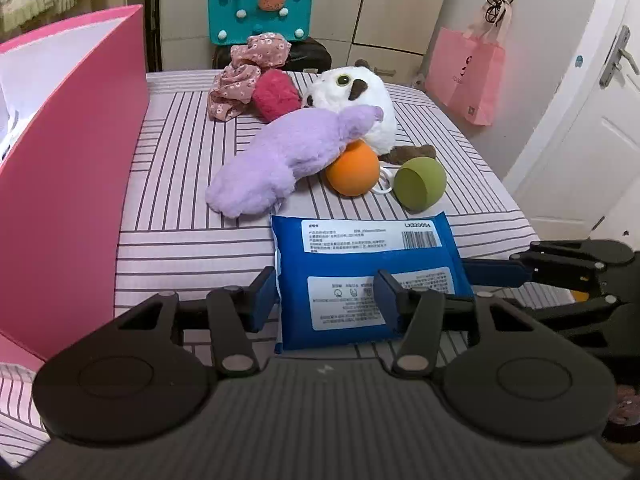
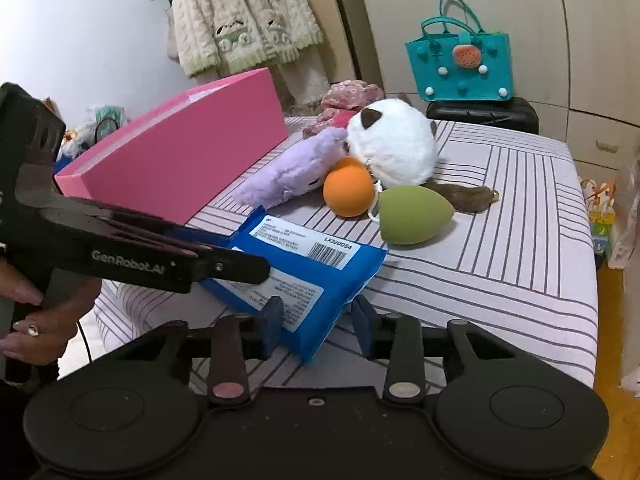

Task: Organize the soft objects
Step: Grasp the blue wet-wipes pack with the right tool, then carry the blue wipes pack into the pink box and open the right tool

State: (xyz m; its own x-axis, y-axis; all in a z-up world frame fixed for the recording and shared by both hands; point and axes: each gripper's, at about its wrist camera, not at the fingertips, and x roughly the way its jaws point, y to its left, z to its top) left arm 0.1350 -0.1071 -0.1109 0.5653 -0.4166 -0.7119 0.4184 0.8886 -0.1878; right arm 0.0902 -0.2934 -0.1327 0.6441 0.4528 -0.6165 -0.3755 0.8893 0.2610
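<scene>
Lying flat just before the purple plush (image 1: 288, 156), the blue packet (image 1: 360, 280) points its barcode end toward it; both grippers (image 1: 326, 300) (image 2: 316, 322) straddle its corners, spread.

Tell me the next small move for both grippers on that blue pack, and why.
Probably close both and lift toward the pink box. The left gripper and right gripper each straddle the blue pack, fingers apart, and it still lies on the striped bed.
</scene>
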